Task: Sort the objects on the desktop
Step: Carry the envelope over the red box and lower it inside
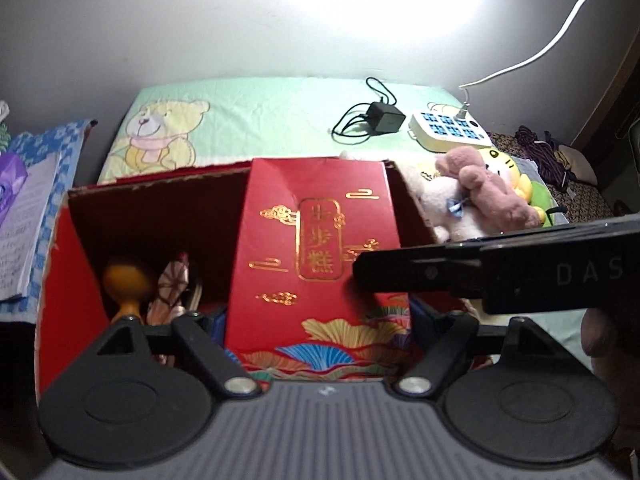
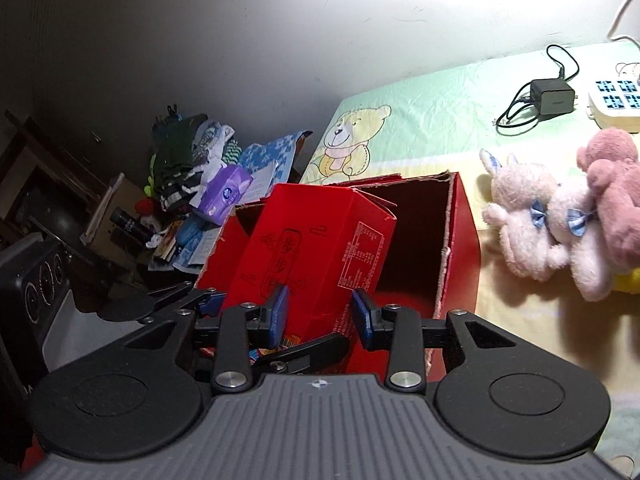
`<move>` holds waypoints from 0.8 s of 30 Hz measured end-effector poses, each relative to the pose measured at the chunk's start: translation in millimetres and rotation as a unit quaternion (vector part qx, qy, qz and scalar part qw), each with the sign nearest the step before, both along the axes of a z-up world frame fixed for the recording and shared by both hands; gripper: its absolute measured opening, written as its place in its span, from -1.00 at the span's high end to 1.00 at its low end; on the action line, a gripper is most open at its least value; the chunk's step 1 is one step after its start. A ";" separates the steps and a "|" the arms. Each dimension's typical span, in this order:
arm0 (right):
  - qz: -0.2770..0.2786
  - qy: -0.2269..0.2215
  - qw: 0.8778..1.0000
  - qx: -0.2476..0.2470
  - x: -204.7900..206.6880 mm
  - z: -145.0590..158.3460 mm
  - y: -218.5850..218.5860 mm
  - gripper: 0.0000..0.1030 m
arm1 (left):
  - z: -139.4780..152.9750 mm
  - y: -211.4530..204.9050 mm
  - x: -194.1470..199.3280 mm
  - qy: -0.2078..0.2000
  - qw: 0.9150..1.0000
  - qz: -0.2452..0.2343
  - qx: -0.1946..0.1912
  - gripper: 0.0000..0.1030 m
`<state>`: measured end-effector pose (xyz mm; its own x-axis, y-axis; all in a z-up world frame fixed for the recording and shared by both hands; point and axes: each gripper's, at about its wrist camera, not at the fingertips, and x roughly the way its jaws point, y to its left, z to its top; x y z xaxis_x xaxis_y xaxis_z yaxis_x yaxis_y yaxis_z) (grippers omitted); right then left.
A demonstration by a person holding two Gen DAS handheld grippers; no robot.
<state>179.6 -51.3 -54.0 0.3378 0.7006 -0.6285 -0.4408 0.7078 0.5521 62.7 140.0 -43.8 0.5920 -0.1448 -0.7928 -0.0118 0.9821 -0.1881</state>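
The red gift box [image 2: 316, 248], tilted and half down in the near left of the open carton [image 2: 460, 240], looks clamped by the left gripper [image 1: 320, 320], while the right gripper [image 2: 320, 312], jaws apart around its corner, should probably be kept loose so it can be slid in flat.

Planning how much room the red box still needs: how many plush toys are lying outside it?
4, heaped right of the red box: white bunny, second white plush, pink plush, yellow cat plush. More may hide underneath.
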 end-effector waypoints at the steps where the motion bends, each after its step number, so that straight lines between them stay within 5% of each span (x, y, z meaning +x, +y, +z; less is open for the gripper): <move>1: 0.003 0.006 1.000 -0.005 4.9 -2.3 7.7 0.26 | -4.3 6.7 2.6 0.007 1.000 0.004 -0.010 -0.59; 7: 0.015 0.039 0.999 -0.035 29.9 -19.4 38.3 0.26 | -34.1 41.8 26.0 0.055 0.996 0.032 -0.063 -0.59; 17: 0.038 0.088 0.992 -0.084 54.1 -55.2 65.6 0.32 | -76.8 47.4 49.1 0.149 0.986 0.045 -0.052 -0.59; 24: 0.059 0.073 0.988 -0.119 54.5 -68.0 80.2 0.40 | -84.6 38.8 52.0 0.174 0.984 0.039 -0.011 -0.64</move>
<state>234.1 28.9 -122.0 0.1553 0.5560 -0.8165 -0.4554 0.7738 0.4403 114.7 178.8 -128.4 0.2960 -0.1280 -0.9466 -0.1545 0.9715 -0.1797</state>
